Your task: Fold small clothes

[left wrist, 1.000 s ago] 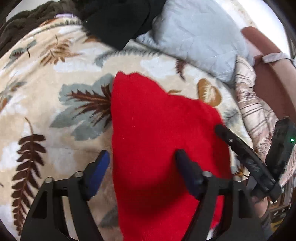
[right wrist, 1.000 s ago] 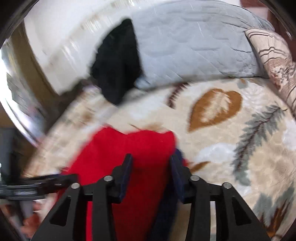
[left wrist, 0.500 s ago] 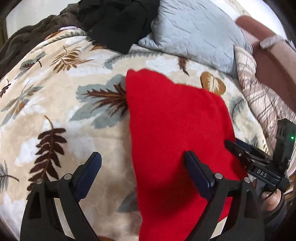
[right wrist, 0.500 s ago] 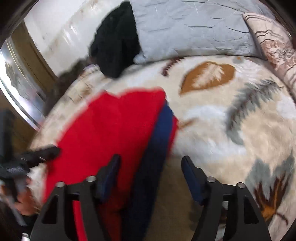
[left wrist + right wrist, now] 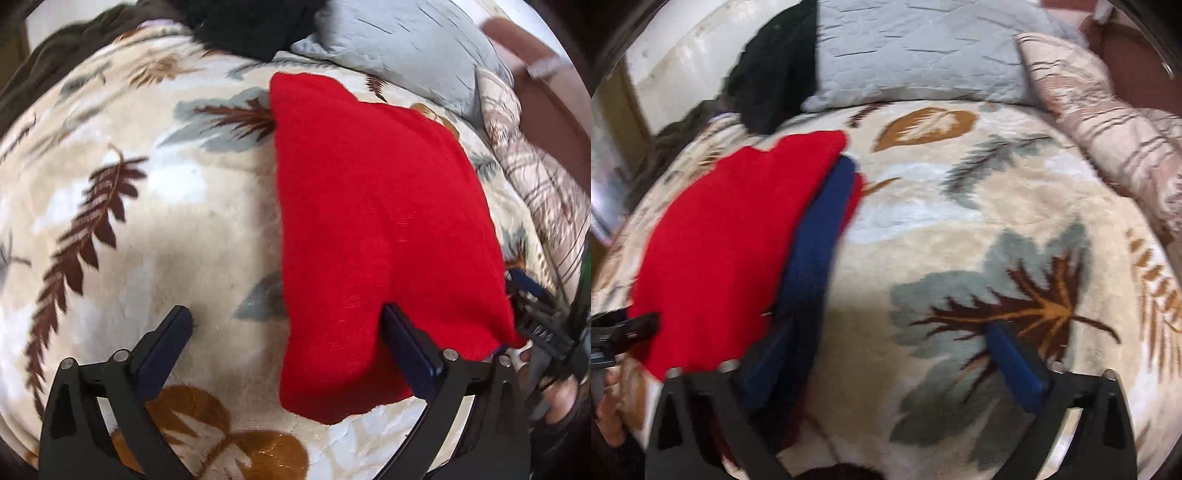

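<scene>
Both tools, left [image 5: 284, 339] and right [image 5: 890, 354], opening wide and empty, right just dropped the red garment [image 5: 380, 229] on the blanket [image 5: 155, 221]; fold looks done.

Leaf-print blanket [image 5: 177, 229] bears red garment [image 5: 369, 221], pillows [image 5: 406, 48].

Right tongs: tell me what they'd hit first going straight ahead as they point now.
Most likely the bare leaf-print blanket. The right tongs are opening with nothing between them; the red garment and its blue band lie off to their left. Depth is unclear.
</scene>
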A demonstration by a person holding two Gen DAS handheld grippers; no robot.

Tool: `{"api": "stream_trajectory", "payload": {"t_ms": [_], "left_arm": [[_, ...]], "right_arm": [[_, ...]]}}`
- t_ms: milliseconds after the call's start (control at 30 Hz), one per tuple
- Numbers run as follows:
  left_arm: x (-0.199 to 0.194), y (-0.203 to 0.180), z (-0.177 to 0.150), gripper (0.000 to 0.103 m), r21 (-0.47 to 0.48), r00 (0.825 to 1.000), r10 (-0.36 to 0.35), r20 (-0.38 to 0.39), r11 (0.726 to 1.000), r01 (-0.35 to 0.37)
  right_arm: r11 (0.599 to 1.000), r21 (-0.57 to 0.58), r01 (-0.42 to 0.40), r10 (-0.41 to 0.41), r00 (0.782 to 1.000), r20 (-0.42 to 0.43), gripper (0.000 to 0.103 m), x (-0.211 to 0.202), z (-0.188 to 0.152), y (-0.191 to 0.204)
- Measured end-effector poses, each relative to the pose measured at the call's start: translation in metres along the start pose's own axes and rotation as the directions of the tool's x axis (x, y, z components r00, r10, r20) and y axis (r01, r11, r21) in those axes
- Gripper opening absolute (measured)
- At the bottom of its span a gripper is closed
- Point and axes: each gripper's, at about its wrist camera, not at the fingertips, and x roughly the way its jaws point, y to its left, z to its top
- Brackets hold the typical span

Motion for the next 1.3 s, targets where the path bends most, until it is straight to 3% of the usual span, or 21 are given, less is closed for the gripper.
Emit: {"api": "stream_trajectory", "payload": {"t_ms": [300, 433, 667, 933, 1300], "left_arm": [[-0.001, -0.003, -0.011, 0.103, -0.004, 0.996, 0.021, 0.092, 1.0, -0.02], [-0.002, -0.003, -0.013, 0.103, -0.014, 0.992, 0.027, 0.122, 1.0, -0.026], [-0.011, -0.009, -0.022, 0.103, -0.062, 0.983, 0.088, 0.161, 0.995, -0.079], [-0.029, -0.021, -0.033, 0.103, -0.046, 0.966, 0.162, 0.202, 0.987, -0.155], [-0.048, -0.027, -0.043, 0.103, -0.021, 0.948, 0.219, 0.232, 0.975, -0.221]], "right_arm": [[0.998, 0.056, 0.006, -0.006, 1.0, -0.007, 0.102, -0.001, 0.0, -0.003], [0.995, 0.104, 0.005, -0.009, 0.999, 0.037, 0.103, -0.004, -0.007, -0.004], [0.995, 0.08, 0.062, -0.056, 0.996, -0.072, 0.103, -0.012, 0.004, -0.002], [0.986, 0.034, 0.161, -0.163, 0.984, 0.066, 0.103, -0.05, 0.002, -0.006], [0.973, -0.054, 0.223, -0.208, 0.956, 0.207, 0.103, -0.094, -0.015, 0.012]]}}
